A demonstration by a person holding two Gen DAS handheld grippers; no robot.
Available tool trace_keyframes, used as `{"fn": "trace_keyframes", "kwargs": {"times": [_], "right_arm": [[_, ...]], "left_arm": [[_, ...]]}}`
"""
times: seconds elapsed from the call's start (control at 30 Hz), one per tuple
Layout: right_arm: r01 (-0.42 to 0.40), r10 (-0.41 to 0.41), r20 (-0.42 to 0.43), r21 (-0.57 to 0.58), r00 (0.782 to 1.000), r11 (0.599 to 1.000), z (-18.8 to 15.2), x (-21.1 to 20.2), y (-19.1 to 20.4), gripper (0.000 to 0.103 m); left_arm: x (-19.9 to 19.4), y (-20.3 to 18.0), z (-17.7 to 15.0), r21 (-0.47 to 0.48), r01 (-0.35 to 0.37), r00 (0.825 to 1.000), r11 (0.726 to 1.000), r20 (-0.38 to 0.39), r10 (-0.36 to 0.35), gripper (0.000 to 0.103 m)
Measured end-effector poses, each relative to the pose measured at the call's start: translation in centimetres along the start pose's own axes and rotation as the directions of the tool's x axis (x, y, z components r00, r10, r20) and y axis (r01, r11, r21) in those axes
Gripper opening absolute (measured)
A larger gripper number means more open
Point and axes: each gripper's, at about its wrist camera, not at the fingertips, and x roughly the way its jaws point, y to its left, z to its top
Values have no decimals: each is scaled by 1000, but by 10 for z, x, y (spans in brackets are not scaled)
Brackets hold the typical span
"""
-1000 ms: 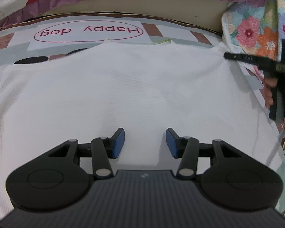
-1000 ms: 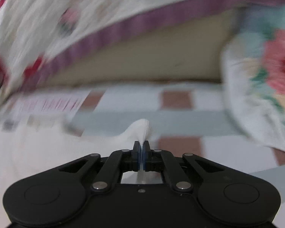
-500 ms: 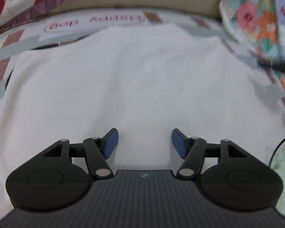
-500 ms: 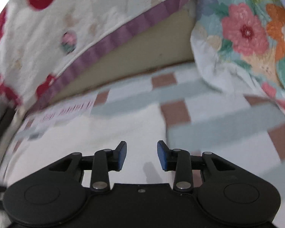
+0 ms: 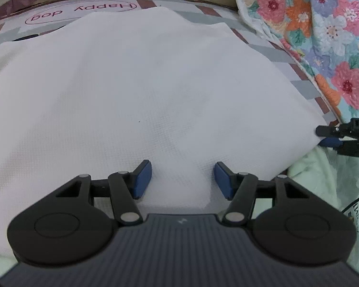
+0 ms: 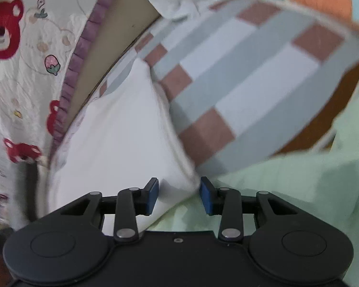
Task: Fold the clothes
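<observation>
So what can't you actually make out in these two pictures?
- White knit garment: its near hem, left wrist view, hidden behind the left hand-held gripper.
- Right hand-held gripper: cut off by the right edge there.
- Pale green cloth: extent unclear, right wrist view, blurred and cut off.

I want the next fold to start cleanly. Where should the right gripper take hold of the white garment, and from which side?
Probably at the near hemmed corner of the white garment, coming in from its outer edge over the green cloth. That corner already sits between the pads of the right gripper, whose jaws are opening, not pressing it. It is a free, doubled edge, easier to pinch than the flat middle.
</observation>
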Motion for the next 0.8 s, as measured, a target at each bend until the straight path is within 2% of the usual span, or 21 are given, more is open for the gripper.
{"fn": "trace_keyframes", "kwargs": {"times": [0.03,0.1,0.17,0.27,0.37,0.4,0.43,0.5,0.6,0.67,0.7,0.8], "right_arm": [[-15,15,-16,15,1000,1000,-3,2,-2,44],[17,-18,-17,-48,1000,999,-8,6,8,45],[-9,8,-8,-77,1000,997,-11,10,15,45],[-56,56,14,-40,998,998,-15,26,16,52],[-70,68,102,13,992,997,-26,34,14,53],[-69,69,117,-8,991,998,-29,35,18,45],[-68,71,132,-28,989,997,-32,37,22,17],[-52,67,162,-93,985,994,-34,36,34,15],[-77,119,212,-199,970,977,-28,21,63,15],[-88,154,219,-283,963,955,-27,13,81,15],[-71,144,223,-307,964,949,-27,14,86,15],[-57,148,243,-345,959,937,-28,14,95,14]], "left_arm": [[0,1,0,-4,5,1000,1000,2,-5,58],[0,4,1,-12,17,1000,1000,9,-17,58],[1,7,1,-21,30,999,999,19,-30,58],[1,9,1,-23,42,999,999,31,-41,58],[-2,12,1,-47,69,997,997,48,-67,58],[-2,12,2,-46,74,996,996,48,-72,58],[-3,11,2,-46,79,996,996,47,-77,58],[-5,10,1,-37,95,995,995,34,-93,57],[-11,10,2,-39,200,979,979,-20,-201,54],[-6,16,0,-87,192,981,978,-24,-195,54],[-4,19,-1,-108,186,981,977,-27,-190,54],[-1,21,-5,-93,173,983,980,-40,-178,54]]}}
